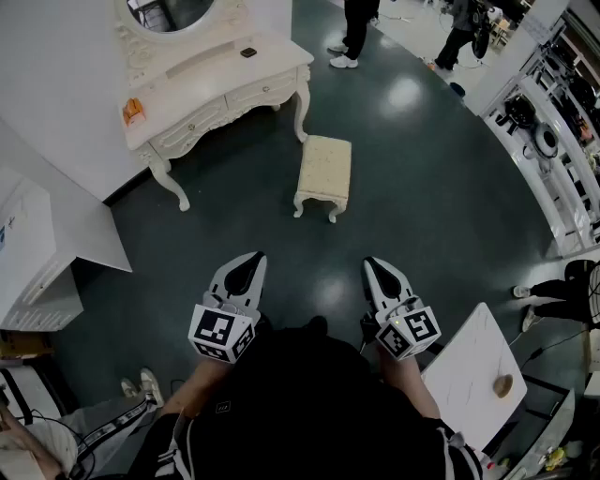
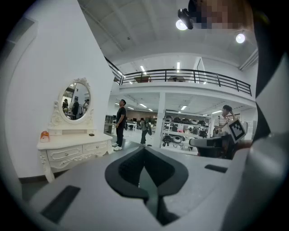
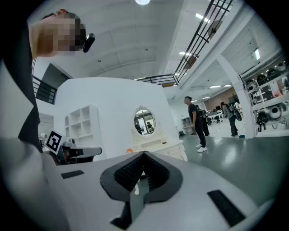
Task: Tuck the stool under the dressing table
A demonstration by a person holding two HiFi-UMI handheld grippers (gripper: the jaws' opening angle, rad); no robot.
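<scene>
bright overhead ceiling lights (image 2: 181,25), glare patches on glossy floor (image 1: 412,94), fisheye-warped edges, dark vignetted corners, foreground blurred

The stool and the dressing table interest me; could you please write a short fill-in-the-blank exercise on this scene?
1. The stool is not yet tucked ____ the dressing table.
2. The left gripper and the right gripper both have their jaws ____, holding nothing.
3. The mirror on the dressing table is ____ in shape.
4. The small thing at the tabletop's left end in the head view is ____ in colour.
Missing words: under; shut; oval; orange.
</scene>
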